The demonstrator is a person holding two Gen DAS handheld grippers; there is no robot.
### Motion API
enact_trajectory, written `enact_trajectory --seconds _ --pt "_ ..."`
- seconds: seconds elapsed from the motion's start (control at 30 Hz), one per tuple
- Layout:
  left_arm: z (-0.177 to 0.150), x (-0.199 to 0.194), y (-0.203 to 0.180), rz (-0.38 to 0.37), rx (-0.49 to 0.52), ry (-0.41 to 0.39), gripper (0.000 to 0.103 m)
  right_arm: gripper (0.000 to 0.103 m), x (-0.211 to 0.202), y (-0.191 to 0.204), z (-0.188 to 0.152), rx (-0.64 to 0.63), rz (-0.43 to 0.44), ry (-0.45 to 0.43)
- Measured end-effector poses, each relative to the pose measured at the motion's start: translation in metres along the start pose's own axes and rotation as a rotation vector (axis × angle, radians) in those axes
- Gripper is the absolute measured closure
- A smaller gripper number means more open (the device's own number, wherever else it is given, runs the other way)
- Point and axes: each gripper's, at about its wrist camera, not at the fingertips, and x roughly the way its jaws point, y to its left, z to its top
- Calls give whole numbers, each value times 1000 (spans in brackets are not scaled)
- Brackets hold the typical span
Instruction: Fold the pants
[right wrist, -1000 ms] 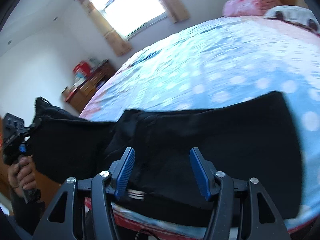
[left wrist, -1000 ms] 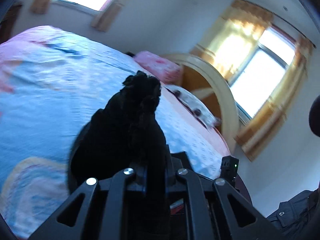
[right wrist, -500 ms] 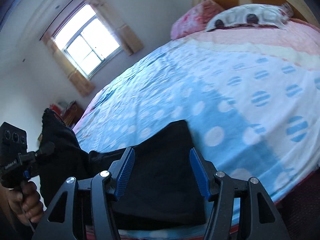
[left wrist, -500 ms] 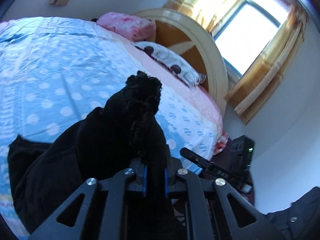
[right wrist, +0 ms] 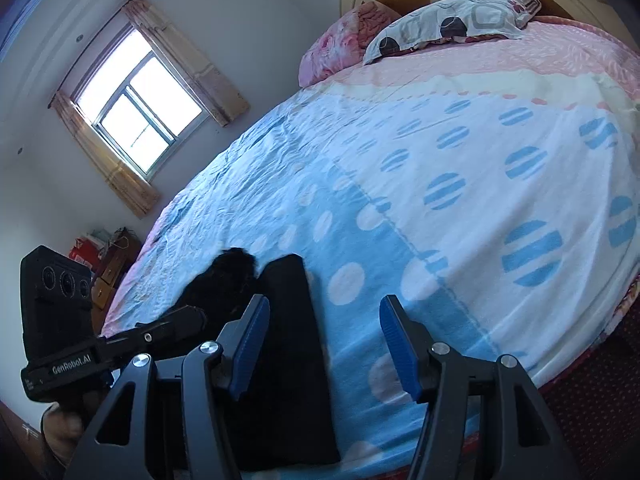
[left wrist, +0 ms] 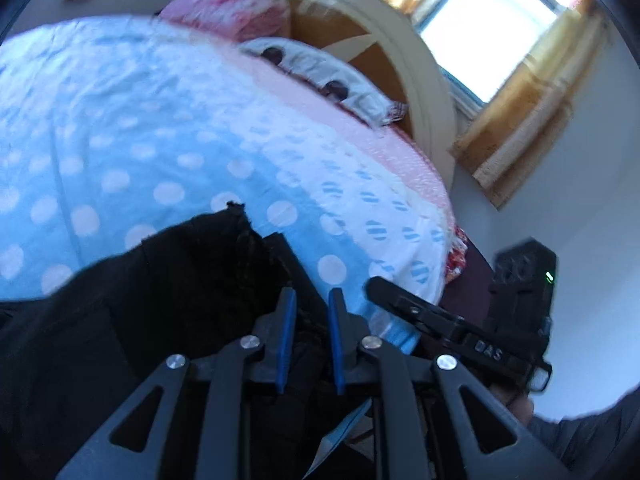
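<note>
The black pants (left wrist: 160, 300) lie folded over on the blue dotted bedsheet (left wrist: 120, 140) near the bed's front edge. My left gripper (left wrist: 311, 294) sits low over their right end. Its jaws are opening; the blue pads stand a little apart with loose black cloth between them, not pinched. In the right wrist view the pants (right wrist: 288, 352) form a dark strip with a bunched end (right wrist: 236, 264). My right gripper (right wrist: 324, 302) hovers open at the strip's right edge, above the sheet, holding nothing. The left gripper's finger (right wrist: 188, 318) shows beside the cloth.
Two pillows, one pink (right wrist: 340, 44) and one patterned (right wrist: 448, 24), rest against the curved headboard (left wrist: 420, 92). Curtained windows (right wrist: 140, 116) are on the walls. A wooden dresser (right wrist: 112, 264) stands beyond the bed's far corner. A hand (right wrist: 60, 428) grips the left tool.
The left gripper brought the raised bunch of pants down onto the bed and its pads have parted from the cloth. The right gripper swung toward the headboard end, still open.
</note>
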Motion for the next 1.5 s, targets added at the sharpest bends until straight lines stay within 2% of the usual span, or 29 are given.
enact_trajectory --seconds 0.03,0.07,0.1,0.13,0.2,0.3,0.33,0.43,0.47,0.5,0.57,0.7,0.77,0.87,0.93,0.97,1.0,1.03,1.17,1.2,1.27,1.4,1.5 --pt "-3 -11 0 27 14 -26 50 44 1 5 0 -17 35 12" --pt "-7 -23 1 71 27 -62 37 44 1 10 -1 -34 57 20" --pt "-14 -41 4 136 43 -113 20 44 2 17 -2 -62 88 34" --pt "-17 -50 9 180 48 -141 16 44 2 23 -5 -82 112 46" --pt "-30 -75 23 284 47 -188 16 44 6 34 -9 -110 170 84" --pt "-48 -99 49 371 -20 -230 12 43 17 47 -15 -143 218 174" --pt "-54 -102 57 384 -41 -234 10 42 26 54 -19 -171 210 222" --pt "-69 -101 79 406 -105 -208 10 43 42 67 -29 -237 171 285" --pt "-73 -101 83 398 -122 -207 10 50 45 73 -33 -280 139 288" --pt "-75 -101 83 391 -128 -211 10 65 46 78 -34 -308 124 287" --pt "-77 -106 79 383 -111 -230 10 68 37 84 -30 -327 139 268" --pt "-78 -103 72 378 -83 -246 6 72 -9 95 -18 -385 182 145" --pt "-80 -92 75 375 -89 -230 6 72 -18 88 -17 -417 124 108" --pt "-87 -79 81 392 -99 -198 6 71 4 53 -22 -323 47 228" --pt "-91 -76 81 411 -75 -191 6 65 16 33 -30 -286 -2 290" --pt "-92 -76 81 423 -67 -188 6 61 15 32 -32 -301 -9 282" --pt "-94 -79 80 421 -62 -196 6 48 9 35 -30 -327 -40 252" --pt "-95 -83 80 417 -61 -208 6 45 5 39 -27 -354 -63 224" --pt "-104 -96 88 453 -91 -233 6 45 -16 63 1 -444 -170 66" --pt "-107 -98 90 461 -102 -243 6 45 -22 65 7 -445 -156 44" --pt "-115 -98 91 463 -107 -248 6 45 -22 82 25 -446 -69 43" --pt "-125 -93 88 491 -80 -228 6 45 25 138 35 -499 160 206" --pt "-128 -95 85 486 -67 -235 6 45 76 182 24 -555 222 376"
